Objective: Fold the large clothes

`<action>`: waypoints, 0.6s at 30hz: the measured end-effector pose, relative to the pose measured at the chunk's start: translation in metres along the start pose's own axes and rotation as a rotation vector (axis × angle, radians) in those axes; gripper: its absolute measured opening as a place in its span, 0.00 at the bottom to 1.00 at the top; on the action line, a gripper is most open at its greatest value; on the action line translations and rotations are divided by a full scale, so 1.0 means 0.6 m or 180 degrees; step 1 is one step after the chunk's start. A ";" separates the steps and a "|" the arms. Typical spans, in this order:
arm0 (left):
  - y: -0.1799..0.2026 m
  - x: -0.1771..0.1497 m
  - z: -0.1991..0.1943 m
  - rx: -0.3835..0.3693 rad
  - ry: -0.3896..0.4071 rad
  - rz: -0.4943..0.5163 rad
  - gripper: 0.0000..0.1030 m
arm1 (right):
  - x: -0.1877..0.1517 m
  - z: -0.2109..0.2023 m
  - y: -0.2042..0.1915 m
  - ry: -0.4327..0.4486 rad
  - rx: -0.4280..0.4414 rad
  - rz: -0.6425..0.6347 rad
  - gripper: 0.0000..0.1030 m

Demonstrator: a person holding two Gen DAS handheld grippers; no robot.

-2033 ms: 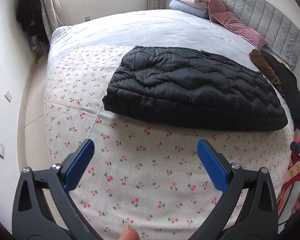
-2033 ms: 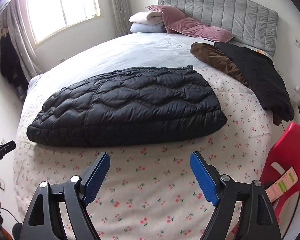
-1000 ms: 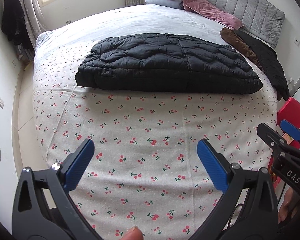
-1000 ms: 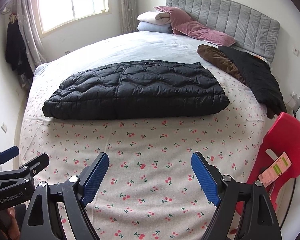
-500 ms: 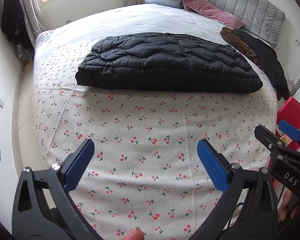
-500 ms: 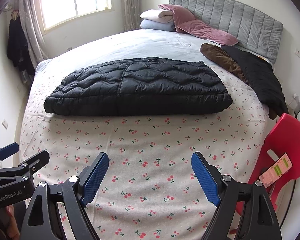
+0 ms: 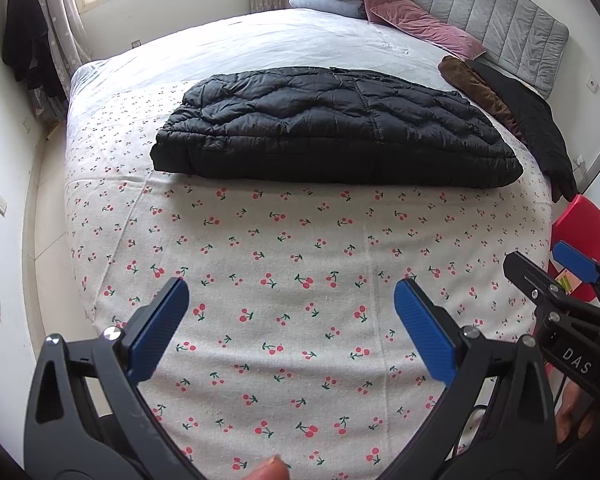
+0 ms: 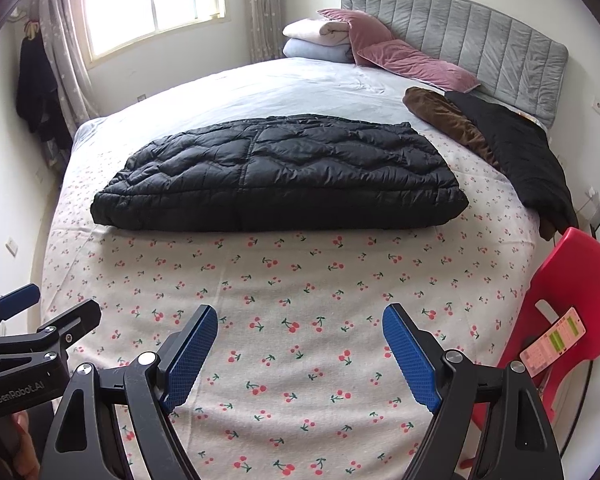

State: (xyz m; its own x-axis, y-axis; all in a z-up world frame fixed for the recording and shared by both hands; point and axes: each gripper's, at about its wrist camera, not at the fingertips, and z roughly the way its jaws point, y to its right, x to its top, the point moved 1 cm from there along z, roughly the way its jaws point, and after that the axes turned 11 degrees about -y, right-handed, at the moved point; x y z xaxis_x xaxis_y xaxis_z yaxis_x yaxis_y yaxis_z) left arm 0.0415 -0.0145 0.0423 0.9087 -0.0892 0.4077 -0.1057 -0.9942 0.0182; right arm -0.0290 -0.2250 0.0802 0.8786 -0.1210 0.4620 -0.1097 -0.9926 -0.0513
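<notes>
Cherry-print sheet [image 8: 300, 320] on bed, red chair [image 8: 572, 300] at right, pink pillows [image 8: 412, 60] by grey headboard [image 8: 480, 52].

Bright daylight from the blown-out curtained window [image 8: 152, 4]; soft shadow under the folded black quilted puffer jacket [image 8: 276, 184]. Sharp focus, heavy fisheye bending, dark vignetted corners.

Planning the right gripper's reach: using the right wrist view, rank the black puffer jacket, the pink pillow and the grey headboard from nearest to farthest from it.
From the right gripper:
1. Black puffer jacket, folded across the middle of the bed, straight ahead.
2. Pink pillow, at the head of the bed, ahead to the right.
3. Grey headboard, right behind the pillow, against the wall.
</notes>
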 end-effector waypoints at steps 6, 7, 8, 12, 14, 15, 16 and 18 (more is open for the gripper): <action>-0.001 0.000 -0.001 0.0003 0.0005 -0.0003 0.99 | 0.000 0.000 0.000 0.0000 0.0000 -0.0003 0.83; -0.001 0.000 -0.001 0.0001 0.0004 0.0001 0.99 | 0.000 0.000 0.000 0.0002 -0.0002 0.0000 0.83; -0.001 0.000 -0.001 0.0002 0.0005 0.0003 0.99 | 0.000 0.000 0.000 0.0000 -0.0001 -0.0001 0.83; -0.001 0.000 -0.002 0.0001 0.0008 0.0004 0.99 | 0.000 0.000 0.000 0.0002 0.0000 0.0003 0.83; 0.000 -0.001 -0.003 0.0004 0.0012 0.0003 0.99 | 0.000 0.000 0.001 -0.0003 0.0001 -0.0003 0.83; 0.000 0.000 -0.004 0.0004 0.0012 0.0003 0.99 | 0.000 0.000 0.001 0.0001 -0.0001 -0.0002 0.83; 0.000 -0.001 -0.004 0.0003 0.0008 0.0003 0.99 | 0.000 0.000 0.001 0.0002 0.0001 -0.0002 0.83; 0.002 -0.001 -0.006 0.0007 0.0006 0.0006 0.99 | 0.000 0.000 0.001 0.0001 0.0003 -0.0001 0.83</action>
State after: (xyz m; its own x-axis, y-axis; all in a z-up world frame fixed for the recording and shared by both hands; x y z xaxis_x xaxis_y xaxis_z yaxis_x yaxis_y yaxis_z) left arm 0.0396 -0.0154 0.0453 0.9078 -0.0910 0.4095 -0.1065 -0.9942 0.0153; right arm -0.0293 -0.2257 0.0801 0.8784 -0.1207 0.4624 -0.1089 -0.9927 -0.0521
